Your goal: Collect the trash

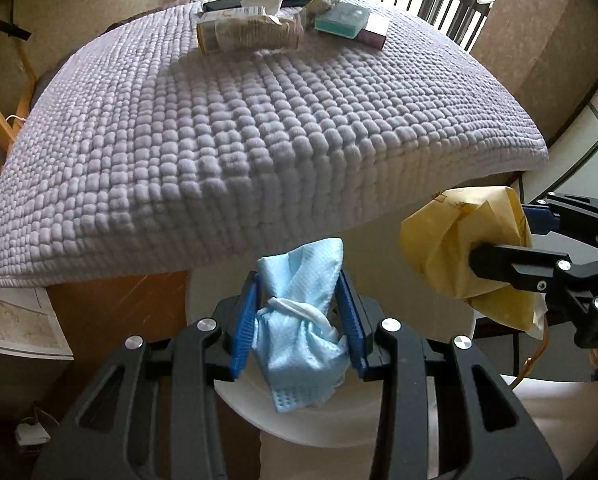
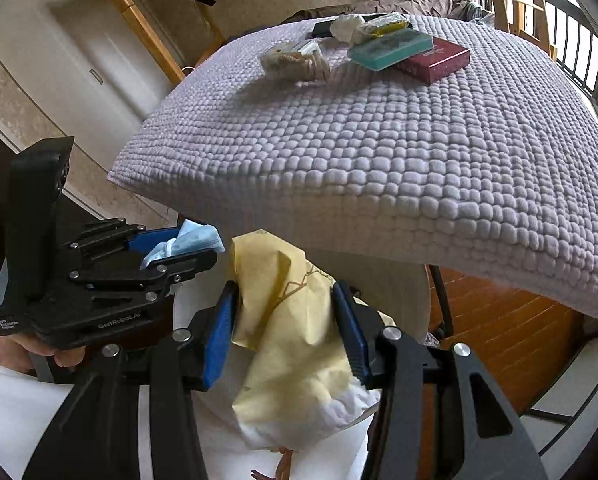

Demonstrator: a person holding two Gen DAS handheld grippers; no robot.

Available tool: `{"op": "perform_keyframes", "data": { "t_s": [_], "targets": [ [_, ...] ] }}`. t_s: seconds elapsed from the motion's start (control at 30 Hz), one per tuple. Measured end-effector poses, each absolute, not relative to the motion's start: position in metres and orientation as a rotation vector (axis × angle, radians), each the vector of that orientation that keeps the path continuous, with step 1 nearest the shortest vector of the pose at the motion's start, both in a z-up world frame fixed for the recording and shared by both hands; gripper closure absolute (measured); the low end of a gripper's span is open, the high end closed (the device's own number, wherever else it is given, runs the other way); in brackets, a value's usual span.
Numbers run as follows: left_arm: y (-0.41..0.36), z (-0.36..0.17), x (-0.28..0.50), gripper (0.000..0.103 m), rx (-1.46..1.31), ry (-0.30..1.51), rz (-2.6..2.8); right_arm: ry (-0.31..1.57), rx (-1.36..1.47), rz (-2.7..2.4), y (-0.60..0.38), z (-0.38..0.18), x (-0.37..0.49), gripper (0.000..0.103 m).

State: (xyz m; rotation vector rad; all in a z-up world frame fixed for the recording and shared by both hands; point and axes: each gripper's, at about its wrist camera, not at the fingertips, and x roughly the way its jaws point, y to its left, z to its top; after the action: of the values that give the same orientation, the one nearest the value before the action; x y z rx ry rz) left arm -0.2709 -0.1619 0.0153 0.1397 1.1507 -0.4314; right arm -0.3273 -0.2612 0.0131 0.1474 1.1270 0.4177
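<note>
Nearest the camera, the left gripper [image 1: 299, 316] has its two blue-padded jaws closed on a crumpled light blue face mask [image 1: 299, 336], whose white ear loop is wound around its middle. The mask fills the gap between the pads and hangs a little below them. Beneath it sits a white round bin [image 1: 299, 412], its rim curving just under the mask.

Just beside it, on the person's right, the right gripper [image 2: 285, 332] is closed on a crumpled yellow paper bag [image 2: 283, 320]. The bag bulges above and below the jaws, with white paper showing at its lower end. Both grippers angle downward and sit near each other above the white bin. In the right wrist view, part of a hand [image 2: 39, 350] shows beneath the left gripper's black body.

Behind both grippers lies a lavender bubble-textured cover [image 1: 259, 140], spread across a raised surface.

At its far edge a small cluster of items remains: a clear wrapper with tan contents [image 1: 251, 32], a crumpled white tissue [image 1: 265, 0], a teal box [image 1: 341, 20] and a dark red box [image 2: 435, 60] touching it.

Beyond that are wooden rails and a dark railing by a window.
</note>
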Motion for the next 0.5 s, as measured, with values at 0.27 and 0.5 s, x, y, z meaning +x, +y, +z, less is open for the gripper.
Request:
{"op": "perform_keyframes", "data": {
  "t_s": [0.27,0.5],
  "targets": [
    [-0.166,0.006,-0.271,0.062,0.152,1.164,-0.434,1.138,0.147,0.416,-0.258,0.007,-0.327,0.055],
    [-0.17,-0.004,-0.269,0.062,0.162,1.179,-0.434,1.148,0.141,0.41,-0.256,0.002,-0.325,0.055]
  ]
}}
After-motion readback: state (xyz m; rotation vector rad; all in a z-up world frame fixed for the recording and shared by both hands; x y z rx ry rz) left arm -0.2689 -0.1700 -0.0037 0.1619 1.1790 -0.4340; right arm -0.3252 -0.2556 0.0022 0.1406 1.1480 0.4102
